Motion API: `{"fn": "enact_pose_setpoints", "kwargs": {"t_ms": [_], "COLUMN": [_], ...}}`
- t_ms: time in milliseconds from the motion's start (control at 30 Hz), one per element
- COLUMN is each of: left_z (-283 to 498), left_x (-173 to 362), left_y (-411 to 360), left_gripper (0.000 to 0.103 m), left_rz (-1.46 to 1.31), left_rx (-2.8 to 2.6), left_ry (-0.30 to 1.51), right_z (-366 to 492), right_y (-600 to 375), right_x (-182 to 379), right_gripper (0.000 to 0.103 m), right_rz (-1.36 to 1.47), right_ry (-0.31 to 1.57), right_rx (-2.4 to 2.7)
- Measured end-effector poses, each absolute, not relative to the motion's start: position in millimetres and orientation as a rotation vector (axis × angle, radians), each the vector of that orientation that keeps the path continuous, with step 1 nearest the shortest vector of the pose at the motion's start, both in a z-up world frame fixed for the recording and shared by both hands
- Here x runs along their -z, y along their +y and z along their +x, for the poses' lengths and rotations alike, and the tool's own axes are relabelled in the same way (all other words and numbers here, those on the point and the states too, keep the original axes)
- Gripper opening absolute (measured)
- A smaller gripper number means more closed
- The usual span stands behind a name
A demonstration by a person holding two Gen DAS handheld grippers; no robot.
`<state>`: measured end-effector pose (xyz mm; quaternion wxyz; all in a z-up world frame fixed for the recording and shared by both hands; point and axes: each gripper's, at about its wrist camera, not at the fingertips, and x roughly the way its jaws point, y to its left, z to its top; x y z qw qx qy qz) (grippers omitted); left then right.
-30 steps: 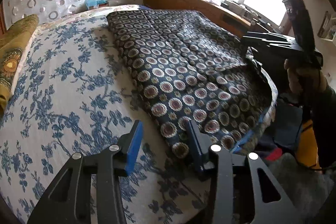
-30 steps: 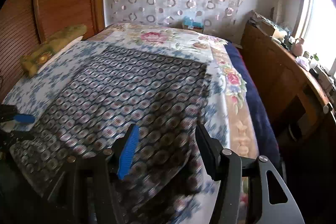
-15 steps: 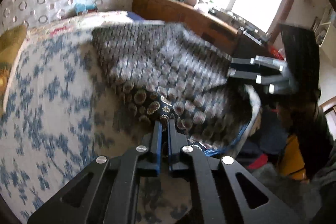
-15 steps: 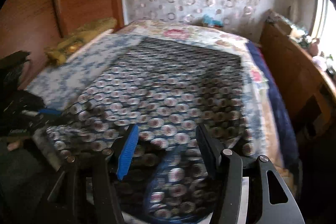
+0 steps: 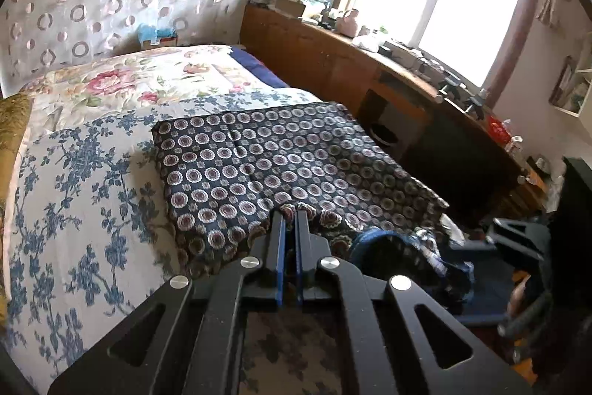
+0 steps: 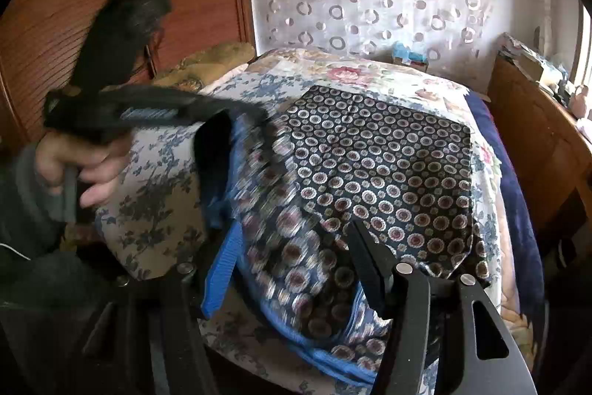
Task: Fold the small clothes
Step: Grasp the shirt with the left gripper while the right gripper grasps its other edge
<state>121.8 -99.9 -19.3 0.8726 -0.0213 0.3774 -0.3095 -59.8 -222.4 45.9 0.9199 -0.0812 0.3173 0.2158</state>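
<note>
Sunlit bedroom, with the bed [image 5: 74, 210] under a blue-flowered sheet taking most of it. Across it lies the dark patterned garment [image 5: 281, 158], mostly flat, no fold laid yet. Its near hem is lifted: the left gripper [image 5: 290, 224] is pinched tight on it, while the right gripper [image 6: 292, 269] stands apart over the cloth.

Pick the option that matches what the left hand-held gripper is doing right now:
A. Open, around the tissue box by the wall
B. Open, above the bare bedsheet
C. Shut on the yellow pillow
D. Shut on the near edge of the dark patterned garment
D: in the left wrist view the left hand-held gripper has its blue pads pressed together on the near edge of the dark patterned garment, which bunches at the fingertips.
</note>
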Motion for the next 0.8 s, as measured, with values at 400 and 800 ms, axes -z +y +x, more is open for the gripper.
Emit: {"fn": "enact_pose_setpoints", "kwargs": {"t_ms": [400,800], "left_z": [152,155], "left_x": [35,48], "left_y": [-102,-100], "left_gripper": [0.005,0.005], "left_rz": [-0.053,-0.035], "left_rx": [0.593,0.579], "left_ry": [0.813,0.838], "right_z": [-28,-19], "right_y": [-231,-218], "right_x": [-17,6], "right_gripper": [0.062,0.062], "right_rz": [-0.164,-0.251], "right_ry": [0.719,0.78], "right_rx": [-0.433,-0.426]}}
